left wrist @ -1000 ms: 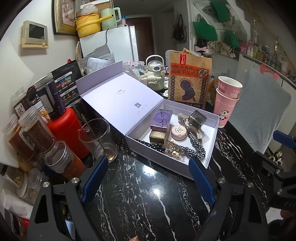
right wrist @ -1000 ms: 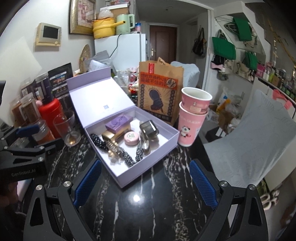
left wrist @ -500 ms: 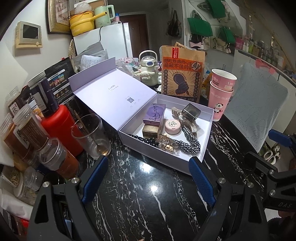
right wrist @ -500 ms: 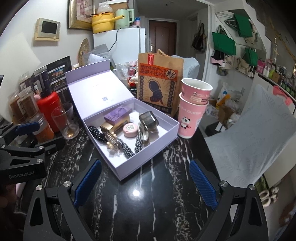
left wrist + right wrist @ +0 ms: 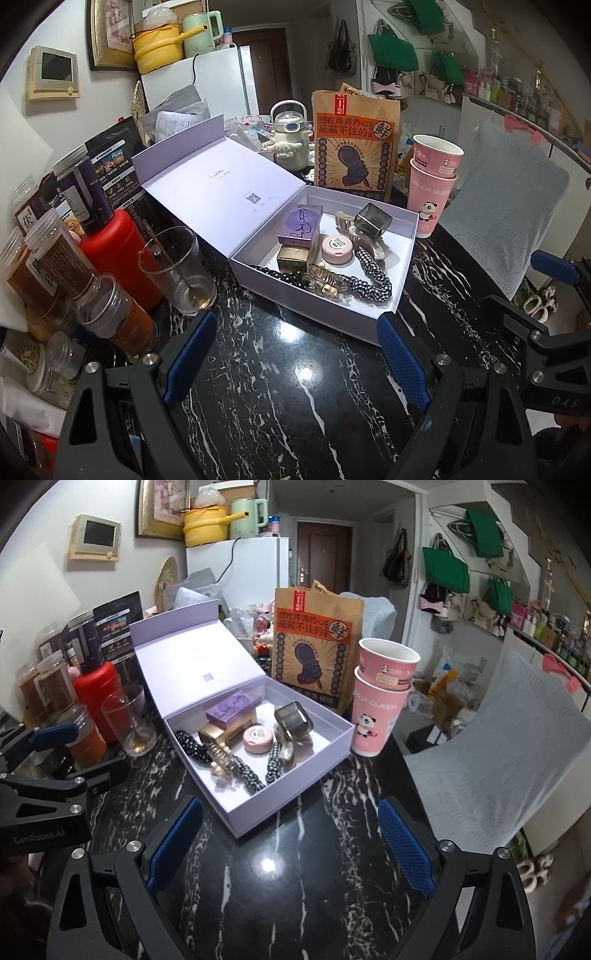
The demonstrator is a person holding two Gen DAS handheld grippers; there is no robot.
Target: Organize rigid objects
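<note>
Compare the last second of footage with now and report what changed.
Only the framing shifts slightly; nothing was taken hold of or let go. The left gripper and right gripper stay open and empty over the black marble table. The open lilac gift box, its contents and the stacked pink paper cups are unchanged.

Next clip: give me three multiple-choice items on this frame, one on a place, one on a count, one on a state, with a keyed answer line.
1. Where is the small round pink tin?
A. in the open lilac gift box
B. in the clear drinking glass
C. on the black marble tabletop

2. How many pink paper cups are stacked?
A. one
B. two
C. four

3. How is the left gripper?
A. shut on the tin
B. shut, empty
C. open, empty

Answers: 1 A, the tin sits among hair ties inside the box; 2 B, two rims show; 3 C, the jaws stand wide over bare marble.
</note>
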